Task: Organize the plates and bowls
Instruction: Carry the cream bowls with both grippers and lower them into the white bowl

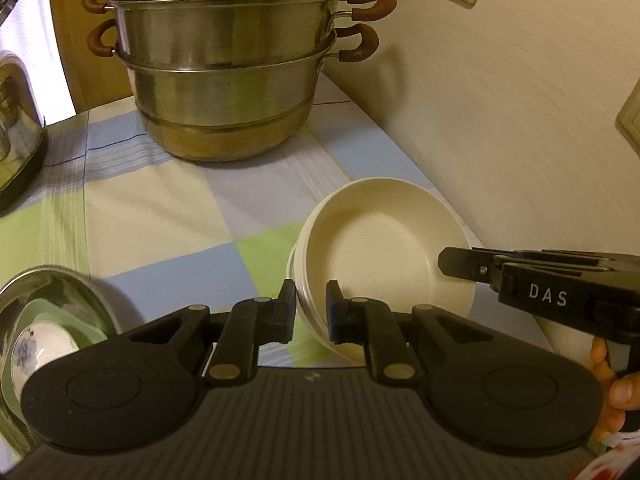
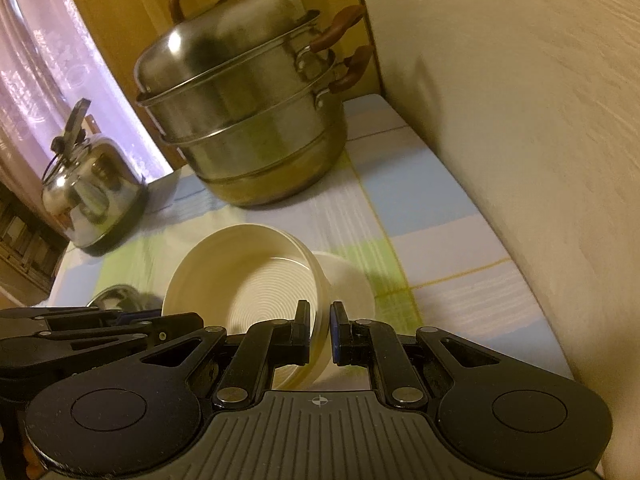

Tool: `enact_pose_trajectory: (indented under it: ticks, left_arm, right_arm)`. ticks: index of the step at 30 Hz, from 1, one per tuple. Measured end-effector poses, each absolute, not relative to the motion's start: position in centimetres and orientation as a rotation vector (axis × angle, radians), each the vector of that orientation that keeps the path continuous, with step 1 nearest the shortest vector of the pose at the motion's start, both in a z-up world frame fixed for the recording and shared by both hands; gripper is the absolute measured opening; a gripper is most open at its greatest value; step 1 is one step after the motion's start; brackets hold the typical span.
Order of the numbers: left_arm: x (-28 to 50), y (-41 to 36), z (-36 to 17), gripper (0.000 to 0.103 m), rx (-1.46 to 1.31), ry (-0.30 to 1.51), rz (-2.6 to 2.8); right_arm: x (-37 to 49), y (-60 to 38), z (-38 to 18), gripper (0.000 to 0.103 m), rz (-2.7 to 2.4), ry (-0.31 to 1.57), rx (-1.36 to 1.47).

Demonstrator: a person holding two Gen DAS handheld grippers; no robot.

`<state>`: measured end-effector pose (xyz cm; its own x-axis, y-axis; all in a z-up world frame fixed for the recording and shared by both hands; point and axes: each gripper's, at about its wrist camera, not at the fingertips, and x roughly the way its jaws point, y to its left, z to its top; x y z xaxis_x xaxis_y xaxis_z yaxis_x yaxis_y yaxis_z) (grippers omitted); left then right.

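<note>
A stack of cream ribbed bowls (image 1: 376, 256) is held tilted above the checked tablecloth (image 1: 160, 208). My left gripper (image 1: 311, 308) is shut on the stack's near-left rim. My right gripper (image 2: 319, 334) is shut on the opposite rim of the same cream bowls (image 2: 240, 280); it also shows in the left wrist view (image 1: 464, 268) at the bowls' right edge. A steel bowl (image 1: 60, 292) at the lower left holds a green dish (image 1: 72, 320) and a white flowered cup (image 1: 36, 352).
A large steel steamer pot (image 1: 228, 80) with brown handles stands at the back of the table. A shiny kettle (image 2: 88, 196) stands at the left. A cream wall (image 1: 500, 100) borders the table's right edge.
</note>
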<state>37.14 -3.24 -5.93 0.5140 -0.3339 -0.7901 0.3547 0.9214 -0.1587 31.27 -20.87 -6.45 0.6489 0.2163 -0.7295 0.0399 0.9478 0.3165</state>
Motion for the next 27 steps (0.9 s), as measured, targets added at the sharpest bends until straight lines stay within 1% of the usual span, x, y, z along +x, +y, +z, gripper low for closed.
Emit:
enact_pose_trajectory:
  ticks: [27]
  left_arm:
    - [41.0,-4.5,-9.0,0.014,0.014,1.059,-0.416]
  right_arm:
    - [34.5,-23.1,-10.6,0.01,0.062,0.983,0.401]
